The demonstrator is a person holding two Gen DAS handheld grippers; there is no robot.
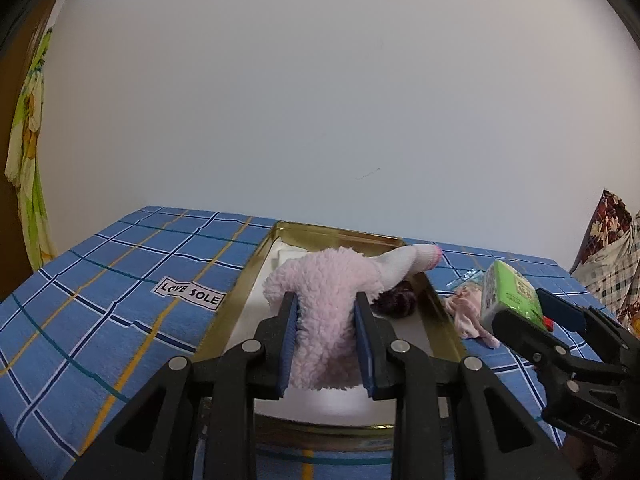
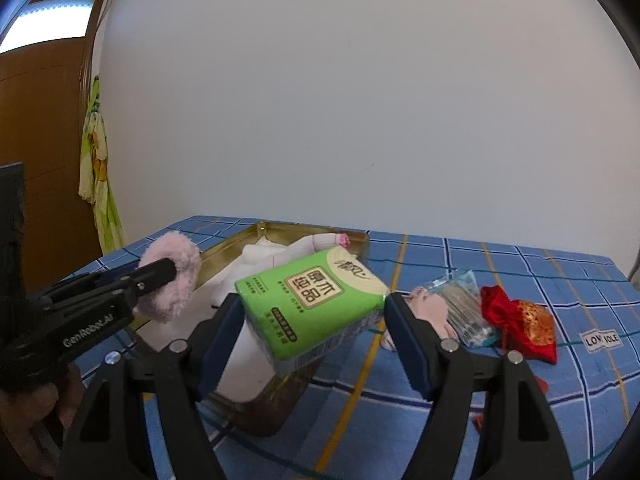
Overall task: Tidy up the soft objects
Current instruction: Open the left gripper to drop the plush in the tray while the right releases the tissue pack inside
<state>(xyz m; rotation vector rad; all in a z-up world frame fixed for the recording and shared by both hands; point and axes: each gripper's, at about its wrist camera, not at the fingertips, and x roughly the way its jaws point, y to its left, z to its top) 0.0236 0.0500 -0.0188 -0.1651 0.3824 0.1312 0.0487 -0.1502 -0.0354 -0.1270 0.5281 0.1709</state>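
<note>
My left gripper (image 1: 326, 312) is shut on a fluffy pink plush sock (image 1: 324, 312) held above a gold tin tray (image 1: 248, 280) lined in white. The sock's white cuff with a pink rim (image 1: 416, 260) points to the far right. A dark purple scrunchie (image 1: 396, 302) lies in the tray behind it. My right gripper (image 2: 316, 312) is shut on a green tissue pack (image 2: 312, 300), tilted, over the tray's right edge (image 2: 280, 376). The same pack (image 1: 508, 296) shows at the right of the left wrist view, and the pink sock (image 2: 172, 280) at the left of the right wrist view.
A blue checked cloth (image 2: 520, 380) covers the table. On it right of the tray lie a pale pink cloth (image 2: 428, 304), a clear plastic packet (image 2: 464, 304) and a red and gold pouch (image 2: 524, 320). A white wall stands behind; a brown door (image 2: 40, 120) is at left.
</note>
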